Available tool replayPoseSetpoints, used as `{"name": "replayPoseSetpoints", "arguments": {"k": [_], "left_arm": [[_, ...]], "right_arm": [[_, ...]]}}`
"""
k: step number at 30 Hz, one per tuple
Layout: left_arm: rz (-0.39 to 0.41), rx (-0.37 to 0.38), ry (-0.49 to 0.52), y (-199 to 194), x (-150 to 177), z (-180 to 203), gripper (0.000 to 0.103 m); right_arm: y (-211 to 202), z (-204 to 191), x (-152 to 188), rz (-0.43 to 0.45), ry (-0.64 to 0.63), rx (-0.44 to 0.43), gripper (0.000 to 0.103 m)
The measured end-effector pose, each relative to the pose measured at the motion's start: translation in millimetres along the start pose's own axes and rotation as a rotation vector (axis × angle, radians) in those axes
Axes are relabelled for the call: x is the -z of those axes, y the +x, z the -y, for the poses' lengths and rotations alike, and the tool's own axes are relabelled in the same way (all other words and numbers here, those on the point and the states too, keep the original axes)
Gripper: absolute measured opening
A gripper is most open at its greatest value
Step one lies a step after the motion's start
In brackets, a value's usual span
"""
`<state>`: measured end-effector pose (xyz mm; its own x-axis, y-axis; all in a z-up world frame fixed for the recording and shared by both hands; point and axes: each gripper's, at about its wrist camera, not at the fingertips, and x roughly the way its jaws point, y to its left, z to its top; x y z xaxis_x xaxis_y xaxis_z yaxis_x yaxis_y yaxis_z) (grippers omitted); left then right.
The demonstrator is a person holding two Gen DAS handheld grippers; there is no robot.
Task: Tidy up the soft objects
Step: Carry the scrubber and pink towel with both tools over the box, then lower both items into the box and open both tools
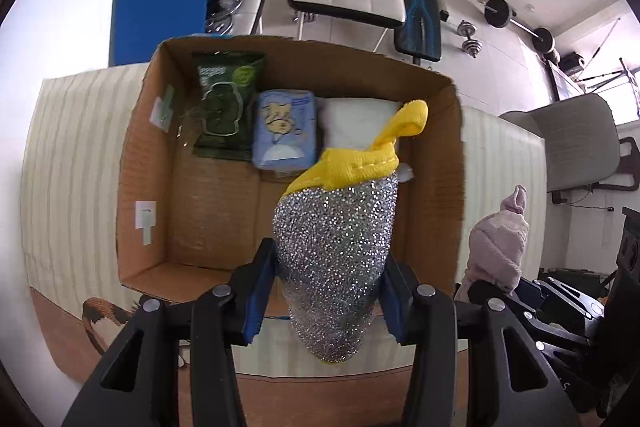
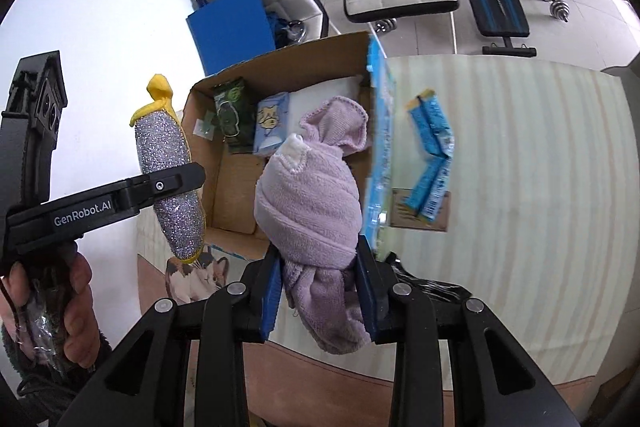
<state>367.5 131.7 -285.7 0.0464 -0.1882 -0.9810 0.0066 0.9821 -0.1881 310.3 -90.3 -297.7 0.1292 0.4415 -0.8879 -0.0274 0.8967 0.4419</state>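
Observation:
My left gripper (image 1: 326, 291) is shut on a silver glitter scrubbing cloth with yellow trim (image 1: 336, 251) and holds it above the near edge of an open cardboard box (image 1: 140, 155). The cloth also shows in the right wrist view (image 2: 170, 167), held by the left gripper (image 2: 176, 187). My right gripper (image 2: 320, 291) is shut on a knotted pink towel (image 2: 308, 203), held over the box's right side (image 2: 240, 67). The towel shows at the right in the left wrist view (image 1: 498, 243). In the box lie a green wipes pack (image 1: 226, 103), a blue tissue pack (image 1: 286, 129) and a white soft item (image 1: 356, 119).
The box stands on a striped cream cloth (image 2: 520, 167) over a wooden table. A blue snack wrapper (image 2: 432, 155) lies on the cloth right of the box. A blue plastic pack (image 2: 380, 131) leans on the box's right wall. Chairs and gym weights stand on the floor beyond.

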Motion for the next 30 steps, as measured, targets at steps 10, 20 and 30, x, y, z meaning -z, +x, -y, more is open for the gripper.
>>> {"name": "replayPoseSetpoints", "arguments": {"k": [10, 20, 30], "left_arm": [[-0.159, 0.007, 0.001, 72.3, -15.0, -44.0, 0.045], [-0.232, 0.014, 0.127, 114.6, -16.0, -13.7, 0.087], [-0.132, -0.023, 0.121, 72.7, -1.2, -9.6, 0.098]], "right_arm": [[91.6, -42.1, -30.8, -0.12, -0.07, 0.287, 0.035], [125.5, -21.0, -42.2, -0.216, 0.005, 0.372, 0.069], [101.1, -27.9, -37.3, -0.164, 0.033, 0.369, 0.093]]}}
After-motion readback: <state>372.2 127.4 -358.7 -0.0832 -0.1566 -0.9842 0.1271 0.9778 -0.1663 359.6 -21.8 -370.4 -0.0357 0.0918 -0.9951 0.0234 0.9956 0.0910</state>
